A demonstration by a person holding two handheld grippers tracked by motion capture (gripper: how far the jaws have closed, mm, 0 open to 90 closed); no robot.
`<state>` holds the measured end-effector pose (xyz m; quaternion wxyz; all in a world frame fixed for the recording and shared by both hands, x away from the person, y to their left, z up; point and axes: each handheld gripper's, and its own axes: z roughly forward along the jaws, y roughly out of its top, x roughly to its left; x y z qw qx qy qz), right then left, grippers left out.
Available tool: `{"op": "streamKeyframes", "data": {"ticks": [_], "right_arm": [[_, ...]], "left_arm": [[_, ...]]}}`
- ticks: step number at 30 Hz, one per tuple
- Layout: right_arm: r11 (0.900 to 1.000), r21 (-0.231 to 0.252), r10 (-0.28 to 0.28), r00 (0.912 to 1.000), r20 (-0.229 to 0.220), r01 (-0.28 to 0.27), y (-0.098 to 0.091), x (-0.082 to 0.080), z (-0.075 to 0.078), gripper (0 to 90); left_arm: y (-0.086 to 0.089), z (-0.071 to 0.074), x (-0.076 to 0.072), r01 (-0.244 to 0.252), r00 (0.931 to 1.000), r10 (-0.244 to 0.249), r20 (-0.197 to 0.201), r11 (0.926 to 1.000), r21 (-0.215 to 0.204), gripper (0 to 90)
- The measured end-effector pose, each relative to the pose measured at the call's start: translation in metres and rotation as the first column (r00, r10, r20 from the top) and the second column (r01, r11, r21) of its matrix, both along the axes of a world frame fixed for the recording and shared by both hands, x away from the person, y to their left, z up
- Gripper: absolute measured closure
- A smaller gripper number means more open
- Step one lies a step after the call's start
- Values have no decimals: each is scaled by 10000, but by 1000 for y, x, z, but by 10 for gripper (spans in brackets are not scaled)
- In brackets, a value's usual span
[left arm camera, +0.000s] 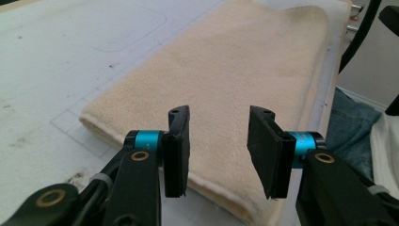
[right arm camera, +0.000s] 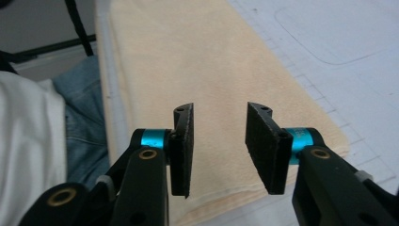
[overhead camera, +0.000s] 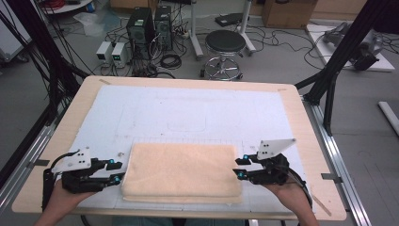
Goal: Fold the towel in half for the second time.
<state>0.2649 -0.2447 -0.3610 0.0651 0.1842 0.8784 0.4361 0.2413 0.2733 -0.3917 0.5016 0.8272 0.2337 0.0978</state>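
- A cream towel (overhead camera: 181, 170), folded into a flat rectangle, lies on the white mat (overhead camera: 188, 113) that covers the table (overhead camera: 301, 127). It sits at the near edge, close to the person, with its long side running across.
- The fold looks tidy: the layers are stacked evenly and the short ends are square. I judge the folding either finished or paused between folds.
- The left tool (overhead camera: 116, 172) hovers just beside the towel's left short end, held level and pointing inward at it. Its jaws stand apart with nothing between them. In the left gripper view the towel (left arm camera: 226, 94) stretches away beyond the gap, and the pads (left arm camera: 176, 150) are bare.
- The right tool (overhead camera: 241, 168) mirrors it at the right short end, also level and aimed inward. Its jaws are apart and empty too. In the right gripper view the towel (right arm camera: 202, 70) lies ahead of and below the pads (right arm camera: 181, 150).
- Both tools face the ends symmetrically, probably so each can take one end at once and keep the cloth even if another fold or a lift follows.
- Neither tool seems to press on the cloth; each looks slightly raised and clear of it.
- The towel lies near the person's side, likely so both hands (overhead camera: 63, 200) reach it without stretching.
- Behind the table, a stool (overhead camera: 225, 44) and computer towers (overhead camera: 150, 26) stand on the floor, well apart from the work.
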Motion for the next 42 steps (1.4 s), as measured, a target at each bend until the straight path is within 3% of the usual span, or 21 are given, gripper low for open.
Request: {"op": "streamKeyframes", "data": {"ticks": [7,10,13,17,20,23,27,29,30,31,33,35,38,39,42], "right_arm": [[9947,-559,-871,9962,-14,869,11,41,-17,535],[9871,-780,-1391,9902,145,1398,14,58,-24,493],[9800,-923,-1782,9839,-153,1761,14,73,-33,453],[9745,-1107,-2004,9790,-371,1952,14,86,-45,433],[9706,-1330,-2117,9745,-741,2007,14,96,-55,405],[9765,-1252,-1923,9714,-1391,1754,14,102,-64,412],[9862,-1058,-1458,9713,-1880,1276,15,100,-70,584],[9898,-822,-1321,9664,-2203,1166,14,99,-70,705],[9905,-829,-1260,9654,-2282,1097,14,98,-69,741],[9913,-894,-1142,9698,-2153,969,14,97,-67,763],[9901,-1060,-1090,9805,-1633,924,16,93,-62,785],[9884,-1019,-1243,9850,-1200,1124,16,89,-55,797],[9852,-915,-1527,9846,-853,1448,15,94,-44,800],[9827,-929,-1665,9837,-672,1600,16,97,-39,800],[9698,-1072,-2221,9749,-161,2192,21,114,-27,800]], "left_arm": [[-17,-8,39,-981,9951,986,-105,9944,398,519],[-22,-12,58,-1522,9882,1531,-66,9859,692,495],[-26,-21,74,-2003,9792,2024,-120,9749,970,446],[-28,-34,89,-2303,9696,2387,-535,9644,1297,394],[-27,-41,97,-2208,9660,2351,-1077,9666,1299,367],[-27,-46,100,-1815,9636,2001,-1775,9766,1155,409],[-27,-47,100,-1640,9616,1840,-2036,9802,1112,550],[-28,-47,100,-1463,9622,1657,-2163,9839,1029,679],[-30,-46,98,-1518,9629,1716,-2082,9825,1077,709],[-30,-45,97,-1524,9655,1733,-1942,9812,1180,739],[-31,-43,96,-1696,9664,1890,-1740,9781,1208,762],[-31,-40,96,-2081,9654,2215,-1378,9724,1058,773],[-34,-29,108,-2750,9544,2837,-936,9567,957,776],[-37,-23,114,-3111,9461,3170,-658,9464,867,776],[-42,-10,133,-3642,9302,3662,-245,9293,615,776]]}}
